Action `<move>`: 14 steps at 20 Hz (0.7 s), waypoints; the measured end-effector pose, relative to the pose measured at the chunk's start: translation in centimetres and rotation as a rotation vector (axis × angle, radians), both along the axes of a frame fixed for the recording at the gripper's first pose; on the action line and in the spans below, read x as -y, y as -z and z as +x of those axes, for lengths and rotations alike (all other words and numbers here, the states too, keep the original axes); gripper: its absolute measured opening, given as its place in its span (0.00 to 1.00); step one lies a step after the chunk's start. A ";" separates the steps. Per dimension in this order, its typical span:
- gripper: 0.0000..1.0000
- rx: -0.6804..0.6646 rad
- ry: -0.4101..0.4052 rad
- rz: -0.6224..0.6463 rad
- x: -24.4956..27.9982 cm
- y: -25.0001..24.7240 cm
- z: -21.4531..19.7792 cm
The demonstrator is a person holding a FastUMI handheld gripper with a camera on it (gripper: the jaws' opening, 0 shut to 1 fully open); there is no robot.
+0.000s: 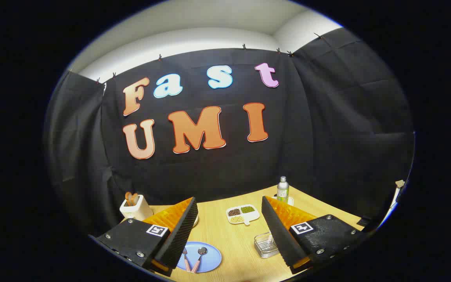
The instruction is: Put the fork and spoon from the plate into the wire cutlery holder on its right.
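Below, the spread, empty tongs (229, 235) hover over one fork (186, 258) and one spoon (199, 256) on one plate (211, 260).

A light wooden desk (225, 235) carries a blue plate (210, 260), a clear glass dish (265, 245), a white divided tray (243, 214) of beans, a bottle (283, 189) and a white holder (135, 207) near the far edge.

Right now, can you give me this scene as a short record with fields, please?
gripper: gripper open, holding nothing, above the table
plate: blue plate between the fingers, near the left one
cutlery: fork and spoon on the plate
holder: cutlery holder right of the plate, looks empty
beyond: divided dish, bottle
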State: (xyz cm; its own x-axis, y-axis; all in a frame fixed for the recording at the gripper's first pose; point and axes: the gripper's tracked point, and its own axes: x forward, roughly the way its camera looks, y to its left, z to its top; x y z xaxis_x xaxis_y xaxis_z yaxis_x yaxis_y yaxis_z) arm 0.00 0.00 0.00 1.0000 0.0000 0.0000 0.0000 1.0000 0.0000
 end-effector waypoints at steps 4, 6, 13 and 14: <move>0.98 -0.012 0.033 -0.087 -2.1 1.4 -1.7; 0.98 -0.025 0.026 -0.077 -3.0 2.0 -2.3; 0.99 -0.138 -0.027 -0.022 -4.4 4.6 -2.7; 0.98 -0.141 -0.027 -0.018 -4.5 4.8 -2.7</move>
